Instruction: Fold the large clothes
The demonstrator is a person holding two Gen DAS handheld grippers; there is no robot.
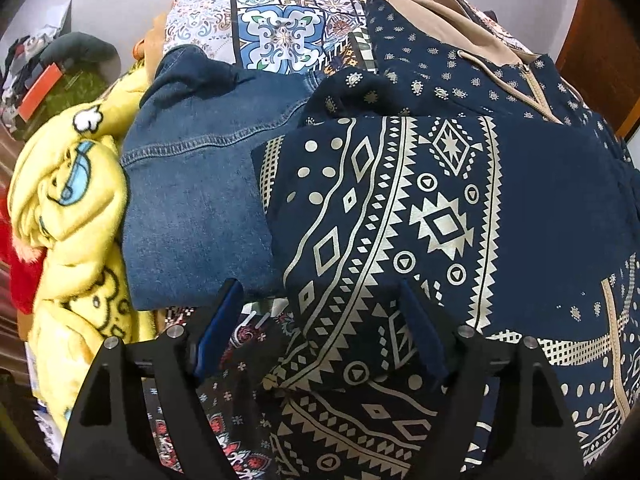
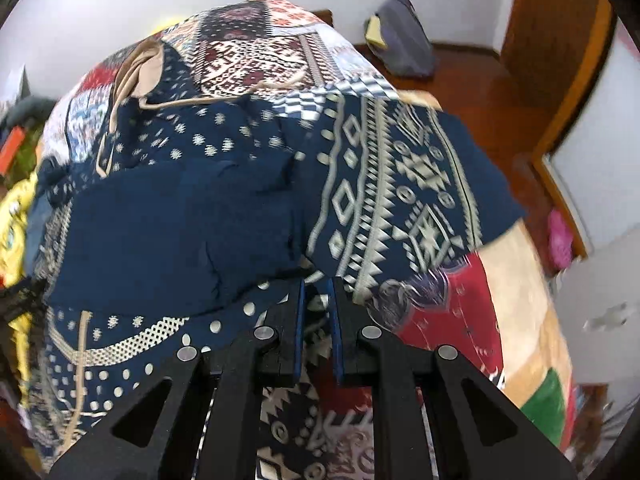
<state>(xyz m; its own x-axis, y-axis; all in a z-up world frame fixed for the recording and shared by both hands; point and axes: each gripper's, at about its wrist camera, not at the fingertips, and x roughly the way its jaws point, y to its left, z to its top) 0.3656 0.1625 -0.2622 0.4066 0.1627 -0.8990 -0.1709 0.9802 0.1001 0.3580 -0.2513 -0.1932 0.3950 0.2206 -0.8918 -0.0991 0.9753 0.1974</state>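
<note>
Bedspread of patchwork print (image 1: 280, 28) carries the navy hooded garment with cream geometric pattern (image 1: 400, 208), beside folded blue denim (image 1: 192, 184). Its folded sleeve should be laid flat, edge squared. Left tongs (image 1: 320, 328) gape empty above it; right tongs (image 2: 318, 312) look shut, seemingly pinching nothing, bed edge near.

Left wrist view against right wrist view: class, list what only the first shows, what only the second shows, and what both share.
Only the left wrist view: folded blue jeans beside a yellow cartoon blanket, and the left gripper, jaws apart over a folded sleeve of the navy patterned garment.

Only the right wrist view: the wooden floor with a grey bag, a pink item, and the right gripper, jaws nearly together at the garment's edge.

Both: the navy garment with its tan drawstring on the patchwork bedspread.
</note>
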